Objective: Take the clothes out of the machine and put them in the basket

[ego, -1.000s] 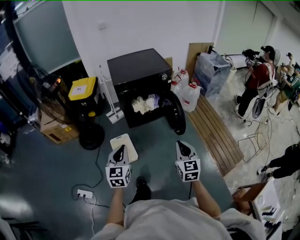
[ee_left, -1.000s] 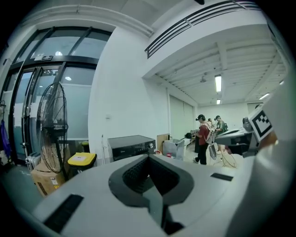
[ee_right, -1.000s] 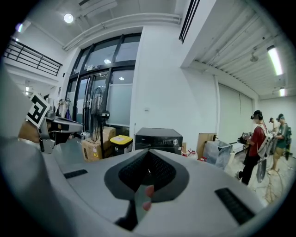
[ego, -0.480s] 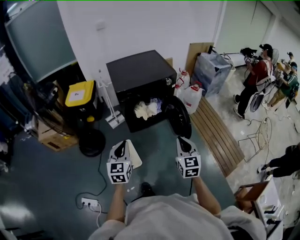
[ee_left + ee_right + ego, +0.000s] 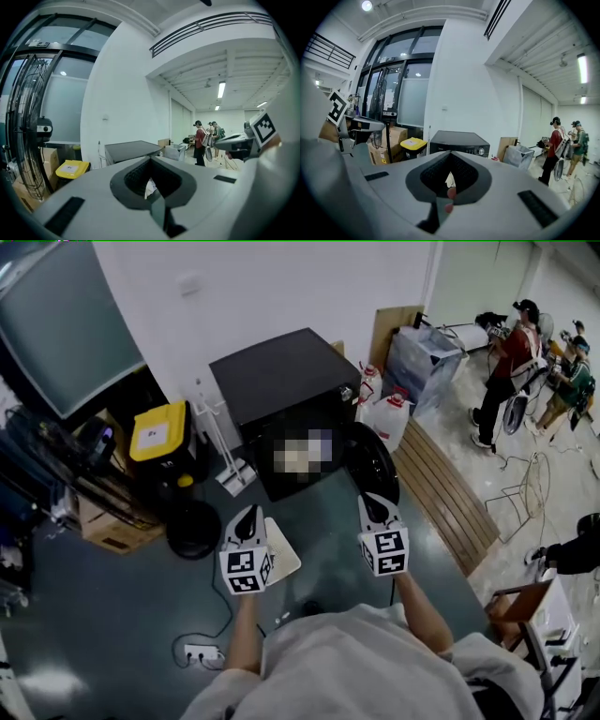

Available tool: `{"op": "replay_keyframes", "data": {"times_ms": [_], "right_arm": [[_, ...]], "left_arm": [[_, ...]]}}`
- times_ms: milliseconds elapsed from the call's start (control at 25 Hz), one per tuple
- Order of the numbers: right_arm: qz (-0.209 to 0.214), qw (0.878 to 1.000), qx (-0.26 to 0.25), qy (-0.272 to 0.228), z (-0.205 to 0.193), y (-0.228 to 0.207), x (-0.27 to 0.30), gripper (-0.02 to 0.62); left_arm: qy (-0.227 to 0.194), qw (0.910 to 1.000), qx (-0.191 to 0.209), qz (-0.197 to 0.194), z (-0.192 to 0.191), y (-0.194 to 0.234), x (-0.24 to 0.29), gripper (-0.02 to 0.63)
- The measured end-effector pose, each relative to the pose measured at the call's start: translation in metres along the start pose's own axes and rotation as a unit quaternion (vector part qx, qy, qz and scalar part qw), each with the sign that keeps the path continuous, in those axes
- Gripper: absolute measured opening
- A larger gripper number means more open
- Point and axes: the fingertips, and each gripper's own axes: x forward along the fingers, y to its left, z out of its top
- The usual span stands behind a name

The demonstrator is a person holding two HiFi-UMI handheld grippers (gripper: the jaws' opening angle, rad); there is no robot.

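Clothes (image 5: pixel 450 180) lie in the machine (image 5: pixel 281 381), beyond left tool (image 5: pixel 248 515) and right tool (image 5: pixel 376 503).

No words or numbers legible anywhere, black-and-white square markers on the cubes of the left gripper (image 5: pixel 247 517) and right gripper (image 5: pixel 374 507), white label on the yellow lid (image 5: pixel 169 418) too small to read, faint print on the machine (image 5: pixel 459 142) front illegible

Dark floor (image 5: pixel 112 615) carries the machine (image 5: pixel 281 376), white basket (image 5: pixel 284 559); a power strip (image 5: pixel 200 652).
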Motion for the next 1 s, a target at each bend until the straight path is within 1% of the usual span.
{"op": "replay_keyframes", "data": {"times_ms": [160,440,680,1000], "right_arm": [[-0.009,1.000,0.002,0.010,-0.005,0.000,0.019,0.023],[-0.006,1.000,0.002,0.025,-0.011,0.000,0.040,0.023],[0.015,0.999,-0.002,0.039,-0.016,0.001,0.062,0.023],[0.054,0.997,-0.008,0.054,-0.027,-0.022,0.116,0.023]], "left_arm": [[0.006,1.0000,-0.003,-0.004,-0.006,0.016,0.017,0.018],[0.021,0.9997,-0.007,-0.004,-0.015,0.032,0.035,0.018],[0.038,0.9992,-0.012,0.003,-0.025,0.037,0.048,0.018],[0.062,0.9976,-0.018,0.025,-0.043,0.032,0.091,0.018]]}}
